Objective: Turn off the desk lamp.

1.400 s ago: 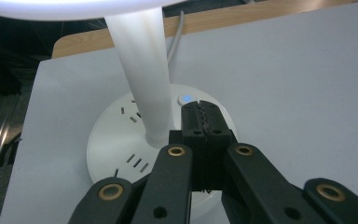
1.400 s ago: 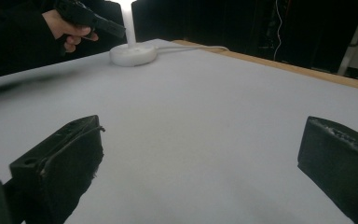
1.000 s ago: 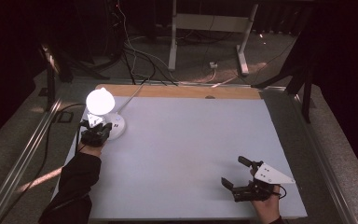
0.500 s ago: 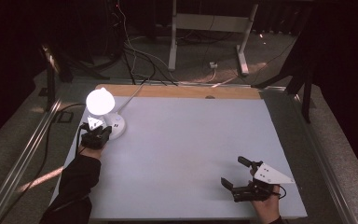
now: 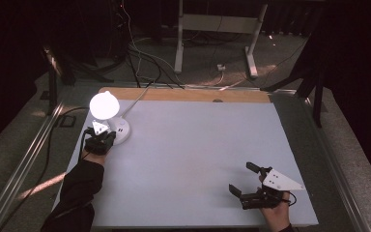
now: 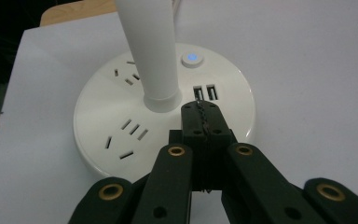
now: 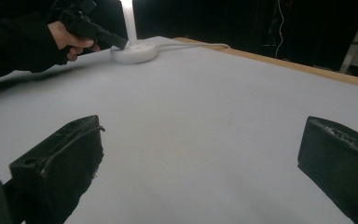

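Lamp, white, lit, round socket base (image 6: 121, 116) with slim post (image 6: 151, 51), stands at far left of pale grey table (image 5: 198, 154). No readable lettering; blue-lit button (image 6: 192, 58), two USB ports (image 6: 205, 92). Left gripper (image 6: 201, 112), jaws together, tips over base. Right gripper (image 5: 244, 186), jaws wide apart, empty, near right corner.

Open grey tabletop, with one cluster of obstacles at its far left corner

The pale grey table surface (image 5: 193, 145) lies bare across its middle and right, so a gripper could cross it freely between the two hands. At the far left, the round white plastic lamp base with sockets (image 5: 121, 130) stands in the way, its white upright stem (image 6: 151, 51) rising to the glowing white lamp head (image 5: 104, 105); the closed left gripper (image 5: 105, 138) sits against that base. The white cord (image 5: 136, 98) trails off the far edge. The open-jawed right gripper (image 5: 244, 181) occupies the near right corner.
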`<act>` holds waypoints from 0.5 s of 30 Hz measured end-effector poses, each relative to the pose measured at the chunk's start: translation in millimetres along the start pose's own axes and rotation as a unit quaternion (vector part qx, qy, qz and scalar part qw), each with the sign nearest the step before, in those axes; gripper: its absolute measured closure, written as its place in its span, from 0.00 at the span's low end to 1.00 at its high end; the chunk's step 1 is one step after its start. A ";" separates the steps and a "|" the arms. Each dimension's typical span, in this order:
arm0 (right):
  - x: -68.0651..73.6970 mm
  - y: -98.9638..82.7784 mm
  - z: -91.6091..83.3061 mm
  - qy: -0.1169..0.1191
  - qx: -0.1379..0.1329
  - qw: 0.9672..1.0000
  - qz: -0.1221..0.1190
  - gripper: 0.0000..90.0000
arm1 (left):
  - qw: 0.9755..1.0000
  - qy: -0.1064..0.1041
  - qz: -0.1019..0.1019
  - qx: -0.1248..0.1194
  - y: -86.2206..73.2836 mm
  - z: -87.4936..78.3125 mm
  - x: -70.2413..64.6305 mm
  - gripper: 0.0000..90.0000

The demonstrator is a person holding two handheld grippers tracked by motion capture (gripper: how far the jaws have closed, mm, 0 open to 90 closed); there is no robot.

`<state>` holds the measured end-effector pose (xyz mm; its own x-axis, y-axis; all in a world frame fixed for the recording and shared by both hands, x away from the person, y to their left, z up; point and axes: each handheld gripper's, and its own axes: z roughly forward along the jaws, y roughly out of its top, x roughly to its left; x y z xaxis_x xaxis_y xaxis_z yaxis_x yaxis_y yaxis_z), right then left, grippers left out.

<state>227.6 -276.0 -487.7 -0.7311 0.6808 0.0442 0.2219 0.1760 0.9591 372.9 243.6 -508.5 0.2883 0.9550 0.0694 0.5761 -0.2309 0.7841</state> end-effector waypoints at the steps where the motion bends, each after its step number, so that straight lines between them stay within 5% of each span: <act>1: 0.2 0.0 0.2 -0.001 0.001 1.000 0.000 0.00 | 1.000 0.001 -0.001 0.001 0.5 0.2 -0.4 1.00; 5: 0.7 0.0 0.5 0.000 0.002 1.000 -0.001 0.00 | 1.000 0.005 0.012 0.003 0.9 0.0 -1.8 1.00; 11: -0.8 0.0 -0.7 -0.003 0.000 1.000 0.001 0.00 | 1.000 -0.002 -0.002 -0.023 0.9 -4.0 0.1 1.00; 15: -1.8 -0.7 -0.1 -0.002 0.001 1.000 0.005 0.00 | 1.000 -0.006 0.000 -0.015 3.0 -2.3 0.5 1.00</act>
<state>228.7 -277.4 -488.4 -0.7261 0.6856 0.0522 0.2302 0.1709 0.9580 373.0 243.7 -504.6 0.2974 0.9527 0.0626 0.5521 -0.2251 0.8028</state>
